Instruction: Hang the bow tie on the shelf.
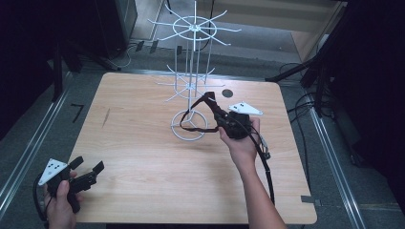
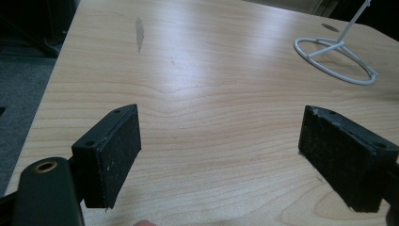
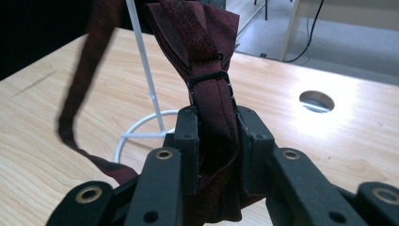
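Maroon fabric, a bow tie point(image 3: 207, 61) with its strap trailing loose, sat pinched between the jaws of the right hand-held gripper point(image 3: 217, 141), which had closed tight on the cloth just below a small black buckle. In the high view that right hand-held gripper point(image 1: 224, 119) was raised above the wooden counter point(image 1: 143, 152), just beside the white wire rack point(image 1: 193, 71), with the bow tie point(image 1: 210, 102) lifted near the rack's lower ring of arms and its strap looping down toward the round base. The left hand-held gripper point(image 1: 88, 169) rested at the near left corner of the counter, well apart from the work; its jaws stood wide and held nothing, bare wood showing between its pads point(image 2: 117, 155).

The step in hand looked like carrying the tie to the rack to hang it. The next move would call for raising the strap loop over the tip of one wire arm and settling it there before letting the jaws part, keeping the loose end from snagging on the pole.
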Tool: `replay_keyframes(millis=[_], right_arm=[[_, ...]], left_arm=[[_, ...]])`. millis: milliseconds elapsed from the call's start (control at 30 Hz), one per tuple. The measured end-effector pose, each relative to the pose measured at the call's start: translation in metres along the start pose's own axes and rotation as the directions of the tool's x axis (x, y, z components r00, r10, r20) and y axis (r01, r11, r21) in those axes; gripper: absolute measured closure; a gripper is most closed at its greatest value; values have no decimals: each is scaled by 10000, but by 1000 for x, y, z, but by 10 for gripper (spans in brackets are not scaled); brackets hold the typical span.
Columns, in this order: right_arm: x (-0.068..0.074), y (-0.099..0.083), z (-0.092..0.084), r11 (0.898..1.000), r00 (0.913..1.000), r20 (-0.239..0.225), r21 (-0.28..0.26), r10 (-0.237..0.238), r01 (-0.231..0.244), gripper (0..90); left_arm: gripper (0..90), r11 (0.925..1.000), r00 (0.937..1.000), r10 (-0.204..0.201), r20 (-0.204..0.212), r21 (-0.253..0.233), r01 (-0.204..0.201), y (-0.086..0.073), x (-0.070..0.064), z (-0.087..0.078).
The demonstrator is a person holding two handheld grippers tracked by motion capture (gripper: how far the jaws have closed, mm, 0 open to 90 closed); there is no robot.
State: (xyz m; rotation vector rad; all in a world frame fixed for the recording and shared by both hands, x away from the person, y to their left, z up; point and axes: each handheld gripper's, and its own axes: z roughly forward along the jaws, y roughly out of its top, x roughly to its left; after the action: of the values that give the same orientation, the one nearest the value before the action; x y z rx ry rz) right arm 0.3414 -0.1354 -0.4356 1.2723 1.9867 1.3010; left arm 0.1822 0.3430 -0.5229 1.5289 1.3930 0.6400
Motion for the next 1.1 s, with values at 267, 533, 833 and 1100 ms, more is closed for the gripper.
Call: replay_keyframes(millis=[267,533,833,1100], right_arm=[[-5,-13,15,9972,9998,208,747,83,-98,736],[-14,-25,22,9951,9975,198,715,674,-686,652],[-28,-34,3,9936,9938,-123,225,1107,-1104,350],[-44,-43,-30,9909,9911,129,-257,1322,-1318,224]], left_arm=[[144,10000,10000,9,-18,17,-9,0,0,0],[144,10000,10000,-10,-4,-18,10,0,0,0],[144,10000,10000,29,-28,0,-29,0,0,0],[144,10000,10000,47,-39,2,-47,0,-1,0]])
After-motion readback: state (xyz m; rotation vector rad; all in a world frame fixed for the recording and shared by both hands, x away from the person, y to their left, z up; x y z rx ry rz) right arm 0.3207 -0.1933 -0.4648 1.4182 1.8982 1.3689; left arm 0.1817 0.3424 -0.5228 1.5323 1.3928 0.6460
